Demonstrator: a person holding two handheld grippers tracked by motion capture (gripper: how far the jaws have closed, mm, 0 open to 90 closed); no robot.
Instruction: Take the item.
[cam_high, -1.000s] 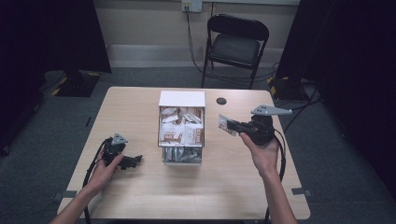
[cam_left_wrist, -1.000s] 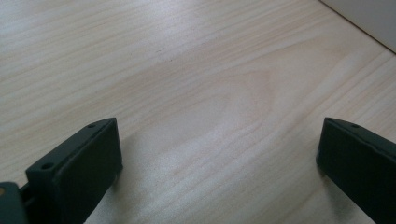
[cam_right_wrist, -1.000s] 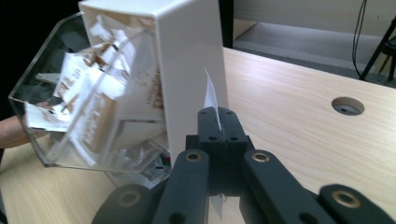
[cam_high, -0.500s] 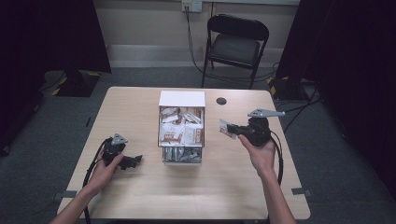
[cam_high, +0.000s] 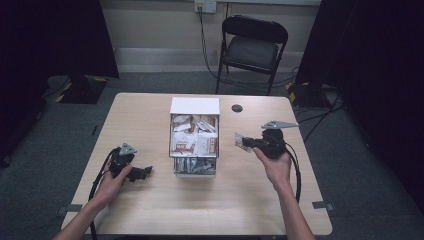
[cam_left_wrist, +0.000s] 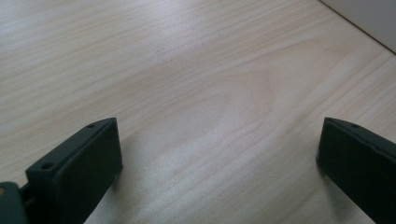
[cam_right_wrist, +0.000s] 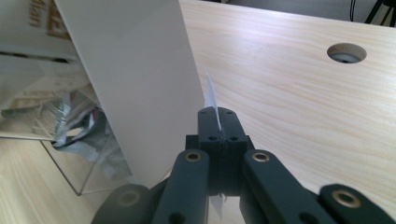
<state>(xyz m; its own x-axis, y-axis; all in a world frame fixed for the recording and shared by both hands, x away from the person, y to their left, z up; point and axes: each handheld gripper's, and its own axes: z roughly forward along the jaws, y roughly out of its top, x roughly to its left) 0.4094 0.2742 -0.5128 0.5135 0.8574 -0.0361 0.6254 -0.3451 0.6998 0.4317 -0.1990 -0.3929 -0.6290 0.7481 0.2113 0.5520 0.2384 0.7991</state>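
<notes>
- Right gripper (cam_high: 250, 143) is hovering just right of the white organiser box (cam_high: 195, 106), jaws pinched fully together on a thin packet (cam_high: 242, 141).
- In the right gripper view the packet (cam_right_wrist: 211, 99) is showing edge-on, a white sliver sticking up out of the closed jaws, close beside the box's white side wall (cam_right_wrist: 135, 79).
- Left gripper (cam_high: 145, 171) is resting low on the table (cam_high: 150, 115), well apart from the box; its view shows the jaws spread wide with bare wood between them, holding nothing.
- Box is sitting mid-table, upper compartment crowded with sachets (cam_high: 194, 137), clear front bin (cam_high: 195, 166) holding silvery wrappers.
- Judgement: the work in hand looks like moving a packet between box and table; whether it is going in or coming out, I cannot tell.
- Doing it well: keeping the pinch firm, since the grip is only on the packet's edge and a thin packet could swivel or slip.
- Keeping the packet clear of the side wall, as brushing it could twist the packet.
- Free gripper could be steadying the box, which looks light enough to slide if nudged.
</notes>
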